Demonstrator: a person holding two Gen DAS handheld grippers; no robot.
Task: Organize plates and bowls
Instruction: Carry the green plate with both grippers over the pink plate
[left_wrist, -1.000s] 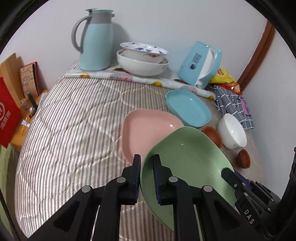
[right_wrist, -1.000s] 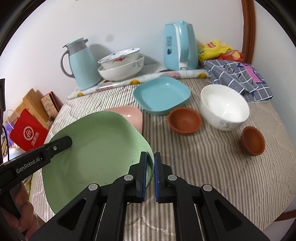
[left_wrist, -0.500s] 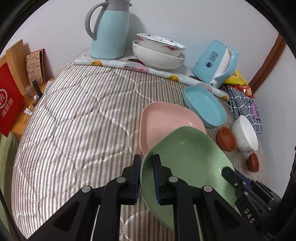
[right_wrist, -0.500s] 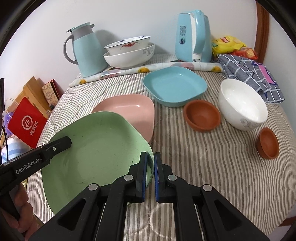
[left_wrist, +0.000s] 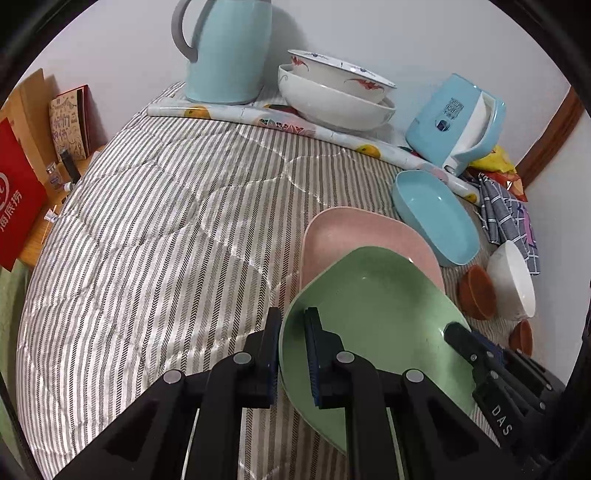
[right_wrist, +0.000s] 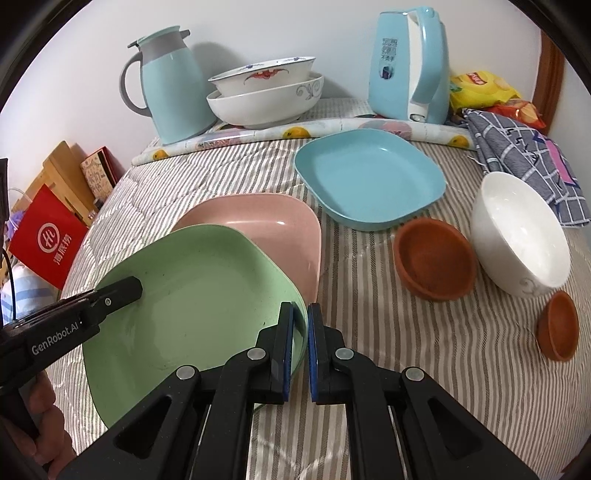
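Both grippers hold the green plate (left_wrist: 373, 314) by opposite rims, above the striped table. My left gripper (left_wrist: 293, 328) is shut on its left rim. My right gripper (right_wrist: 301, 325) is shut on its right rim; the green plate (right_wrist: 192, 295) partly overlaps the pink plate (right_wrist: 266, 225), which lies just beyond it. The pink plate (left_wrist: 354, 232) also shows in the left wrist view. A blue plate (right_wrist: 369, 184) lies further back. A white bowl (right_wrist: 517, 229), a large brown bowl (right_wrist: 434, 258) and a small brown bowl (right_wrist: 557, 325) sit to the right.
Two stacked white bowls (right_wrist: 266, 92), a blue thermos jug (right_wrist: 170, 85) and a blue kettle (right_wrist: 410, 62) stand at the back by a rolled mat (right_wrist: 295, 131). A checked cloth (right_wrist: 524, 151) and snack bags (right_wrist: 480, 88) lie at back right. A red bag (right_wrist: 48, 236) stands beyond the left edge.
Both grippers have carried the green plate forward toward the back of the table, so it now overlaps the near edge of the pink plate. Both grips are unchanged.
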